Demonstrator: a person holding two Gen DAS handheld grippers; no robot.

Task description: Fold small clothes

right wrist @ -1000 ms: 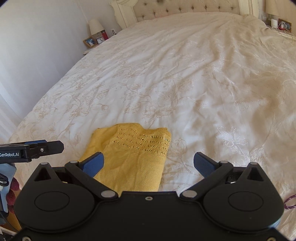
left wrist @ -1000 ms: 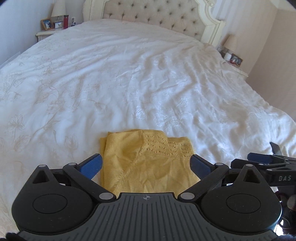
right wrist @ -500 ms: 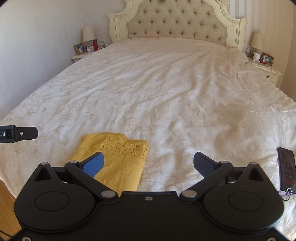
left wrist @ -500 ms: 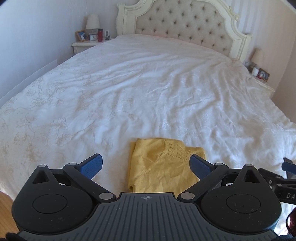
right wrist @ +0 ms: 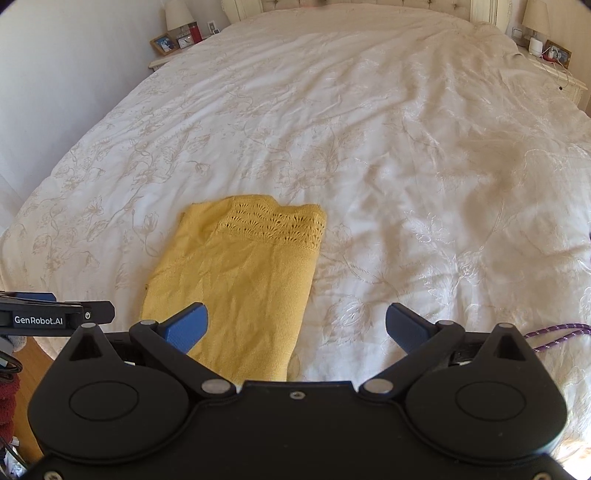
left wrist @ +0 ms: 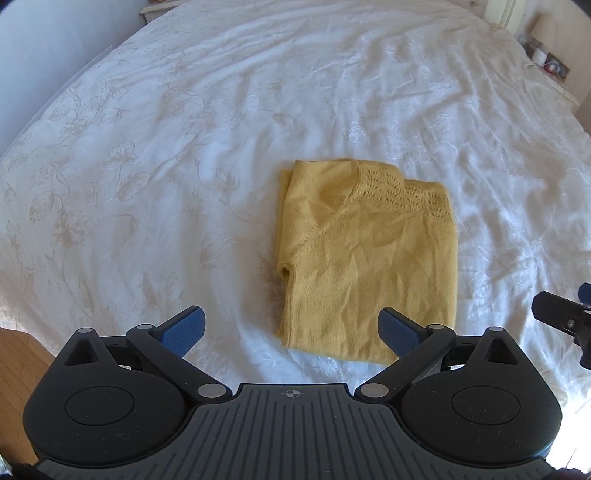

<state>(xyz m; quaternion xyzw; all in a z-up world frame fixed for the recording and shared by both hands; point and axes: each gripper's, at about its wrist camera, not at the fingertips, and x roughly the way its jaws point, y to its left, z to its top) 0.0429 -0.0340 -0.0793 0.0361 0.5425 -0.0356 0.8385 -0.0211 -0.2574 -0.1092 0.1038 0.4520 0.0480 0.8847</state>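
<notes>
Garments: you have one yellow knit garment [left wrist: 365, 258], folded into a rectangular stack.
Garment location: it lies flat on the bed [left wrist: 184, 129] near the foot edge, on the white floral duvet.
Garment long axis: the longer side runs from the foot of the bed toward the headboard end; the shorter side runs across the bed.
Garment orientation: the openwork lace band [right wrist: 273, 223] sits at the far end, pointing toward the headboard end; the plain knit end faces you.
Tongs count: two, one per hand.
Left tongs [left wrist: 293, 328]: spread wide, holding nothing. From the left wrist view, the near edge of the garment lies between the blue pads [left wrist: 183, 328], offset toward the right pad.
Right tongs [right wrist: 297, 326]: spread wide, holding nothing. From the right wrist view, its left pad overlaps the garment's near right portion; you cannot tell whether it touches.
Bedside tables: two, one on each side of the bed head, each carrying a lamp [right wrist: 177, 13] and small items.
Purple cord [right wrist: 554, 332]: one, lying on the duvet at the right edge.
</notes>
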